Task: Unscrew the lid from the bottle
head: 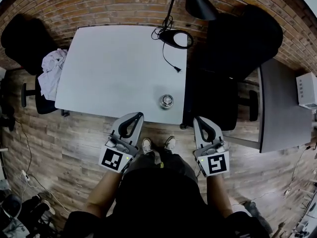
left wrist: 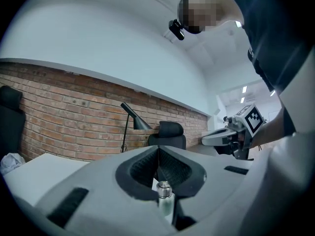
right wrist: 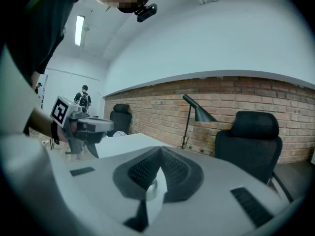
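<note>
A small metal bottle point(head: 166, 101) with a silver lid stands upright on the white table point(head: 114, 68), near its front edge towards the right corner. My left gripper point(head: 135, 116) hangs just off the table's front edge, left of the bottle, shut and empty. My right gripper point(head: 198, 119) is held past the table's right corner, also shut with nothing in it. In the left gripper view the bottle point(left wrist: 164, 196) shows beyond the closed jaws, apart from them. The right gripper view shows the bottle point(right wrist: 152, 191) only as a blur behind its jaws.
A black desk lamp point(head: 177, 37) with a loose cord stands at the table's back right. To the right are a black office chair point(head: 237, 43) and a grey table point(head: 280, 108). Another chair with a pale cloth point(head: 52, 73) stands at the left. A brick wall runs behind.
</note>
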Motion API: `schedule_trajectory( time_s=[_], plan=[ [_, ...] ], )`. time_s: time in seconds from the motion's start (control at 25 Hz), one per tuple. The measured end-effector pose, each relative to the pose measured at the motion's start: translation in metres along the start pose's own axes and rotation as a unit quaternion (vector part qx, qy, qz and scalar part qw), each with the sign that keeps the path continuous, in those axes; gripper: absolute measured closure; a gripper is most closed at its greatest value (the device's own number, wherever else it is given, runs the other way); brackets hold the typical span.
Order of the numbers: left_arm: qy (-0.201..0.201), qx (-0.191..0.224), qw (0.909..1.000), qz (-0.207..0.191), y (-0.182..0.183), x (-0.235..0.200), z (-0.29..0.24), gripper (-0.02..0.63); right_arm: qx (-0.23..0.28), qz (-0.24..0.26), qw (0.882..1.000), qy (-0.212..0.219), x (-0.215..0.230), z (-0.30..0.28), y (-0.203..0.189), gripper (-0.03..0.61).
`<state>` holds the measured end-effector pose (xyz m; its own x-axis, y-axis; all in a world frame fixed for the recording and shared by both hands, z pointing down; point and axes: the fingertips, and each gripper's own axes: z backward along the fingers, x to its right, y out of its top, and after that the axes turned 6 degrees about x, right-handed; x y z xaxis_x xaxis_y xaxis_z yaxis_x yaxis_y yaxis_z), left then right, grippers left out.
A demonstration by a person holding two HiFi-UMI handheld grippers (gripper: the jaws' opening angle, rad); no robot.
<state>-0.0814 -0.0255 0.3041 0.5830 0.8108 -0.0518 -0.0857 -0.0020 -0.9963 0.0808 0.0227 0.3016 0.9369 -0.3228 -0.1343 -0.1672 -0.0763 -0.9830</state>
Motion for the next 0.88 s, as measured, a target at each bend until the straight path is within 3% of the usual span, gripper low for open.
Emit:
schedule_trajectory(
  time_s=[0.2, 0.36, 0.44, 0.56, 0.64, 0.8, 0.88],
  plan=[
    [-0.012, -0.016, 0.9998, 0.008, -0.033, -0.003, -0.013, 0.587, -0.017, 0.001, 0.999, 0.041, -0.014, -0.021, -0.035, 0.563],
    [-0.056, -0.043, 0.997, 0.032, -0.068, 0.011, -0.029, 0.575, -0.049, -0.014, 0.996, 0.068, -0.024, -0.032, -0.074, 0.459],
    [-0.078, -0.059, 0.9943, 0.043, -0.085, 0.014, -0.04, 0.478, -0.063, -0.02, 0.994, 0.081, -0.027, -0.045, -0.093, 0.411],
    [-0.11, -0.075, 0.9901, 0.046, -0.106, 0.015, -0.055, 0.424, -0.074, -0.024, 0.99, 0.113, -0.039, -0.065, -0.121, 0.334],
    [-0.136, -0.072, 0.9876, 0.034, -0.116, 0.016, -0.066, 0.398, -0.071, -0.023, 0.989, 0.13, -0.046, -0.077, -0.135, 0.308],
    [-0.196, -0.037, 0.9794, -0.031, -0.124, 0.019, -0.09, 0.339, -0.066, -0.019, 0.986, 0.149, -0.052, -0.093, -0.159, 0.277],
    [-0.207, -0.034, 0.9773, -0.032, -0.129, 0.018, -0.097, 0.325, -0.061, -0.02, 0.986, 0.153, -0.054, -0.099, -0.165, 0.257]
  ],
)
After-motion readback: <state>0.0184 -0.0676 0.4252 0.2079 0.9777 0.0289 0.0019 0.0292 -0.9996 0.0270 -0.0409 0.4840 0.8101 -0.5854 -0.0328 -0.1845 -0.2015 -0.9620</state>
